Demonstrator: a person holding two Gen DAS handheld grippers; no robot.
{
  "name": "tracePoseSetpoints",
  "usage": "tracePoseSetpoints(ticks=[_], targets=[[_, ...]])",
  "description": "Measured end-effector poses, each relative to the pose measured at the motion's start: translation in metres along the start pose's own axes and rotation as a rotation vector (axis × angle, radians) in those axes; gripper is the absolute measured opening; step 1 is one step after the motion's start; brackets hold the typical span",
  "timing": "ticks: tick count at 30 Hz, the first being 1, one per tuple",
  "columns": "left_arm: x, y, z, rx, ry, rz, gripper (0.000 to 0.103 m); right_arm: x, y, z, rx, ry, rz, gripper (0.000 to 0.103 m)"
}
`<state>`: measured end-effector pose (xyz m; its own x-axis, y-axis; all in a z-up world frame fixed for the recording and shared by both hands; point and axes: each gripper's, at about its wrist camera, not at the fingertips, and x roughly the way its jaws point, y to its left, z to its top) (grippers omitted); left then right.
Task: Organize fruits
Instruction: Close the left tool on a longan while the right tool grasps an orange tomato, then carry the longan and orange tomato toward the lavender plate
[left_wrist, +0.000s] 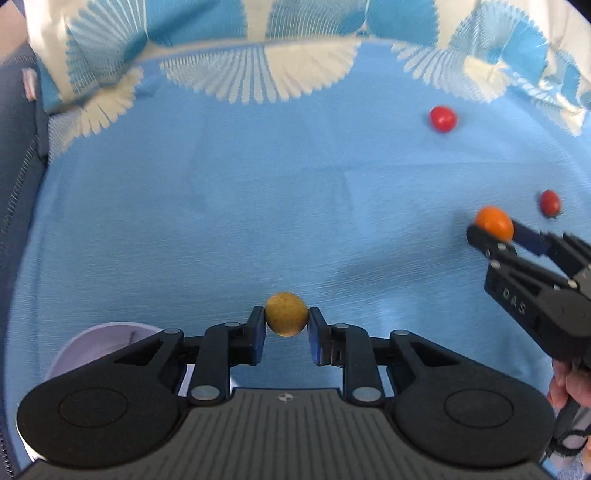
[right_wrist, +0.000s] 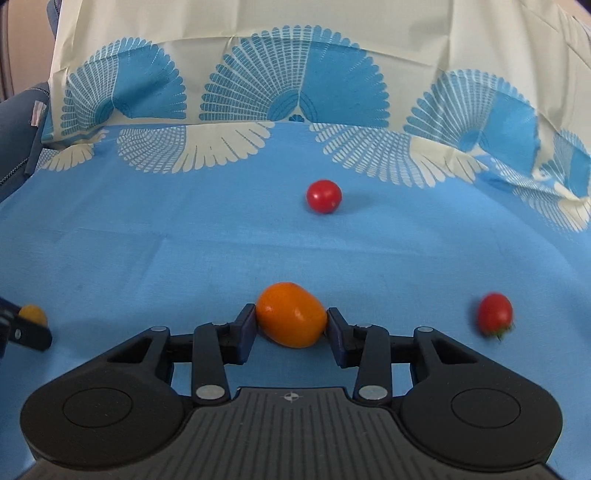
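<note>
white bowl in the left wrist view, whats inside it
Cannot tell. Only part of the white bowl shows: its rim and some pale inner wall with a faint dark mark. The left gripper, shut on the yellow fruit, covers the rest.

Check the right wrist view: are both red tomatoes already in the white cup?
No, both red tomatoes lie loose on the blue cloth, and no cup shows in that view.

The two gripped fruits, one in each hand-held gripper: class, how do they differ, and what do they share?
Colour: the yellow fruit is dull and speckled; the orange fruit is bright and glossy.
Shape: the yellow fruit looks round; the orange fruit is oval and looks larger.
Holder: the left hand-held gripper grips the yellow fruit; the right hand-held gripper grips the orange fruit.
Shared: each is pinched between blue pads over the blue cloth.
</note>
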<state>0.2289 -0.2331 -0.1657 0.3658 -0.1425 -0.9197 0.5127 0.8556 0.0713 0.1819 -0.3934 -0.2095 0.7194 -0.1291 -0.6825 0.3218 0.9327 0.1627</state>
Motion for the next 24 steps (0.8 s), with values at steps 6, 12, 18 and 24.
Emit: tracePoseSetpoints(ticks=[6,12,18,24], targets=[[-0.073,-0.007,-0.027,-0.021,-0.071,-0.035,0.026,-0.078,-0.002,-0.011,0.042,-0.052,0.019,0.042],[-0.153,-0.006,-0.082,-0.038,-0.109,-0.034,0.026,-0.175,0.012,-0.033,0.060,-0.076,0.092,0.042],[-0.214,0.012,-0.146,-0.077,-0.118,0.006,0.026,-0.255,0.043,-0.056,0.016,-0.084,0.185,0.042],[-0.263,0.032,-0.204,-0.138,-0.167,0.029,0.026,-0.316,0.077,-0.080,-0.042,-0.118,0.264,0.042]])
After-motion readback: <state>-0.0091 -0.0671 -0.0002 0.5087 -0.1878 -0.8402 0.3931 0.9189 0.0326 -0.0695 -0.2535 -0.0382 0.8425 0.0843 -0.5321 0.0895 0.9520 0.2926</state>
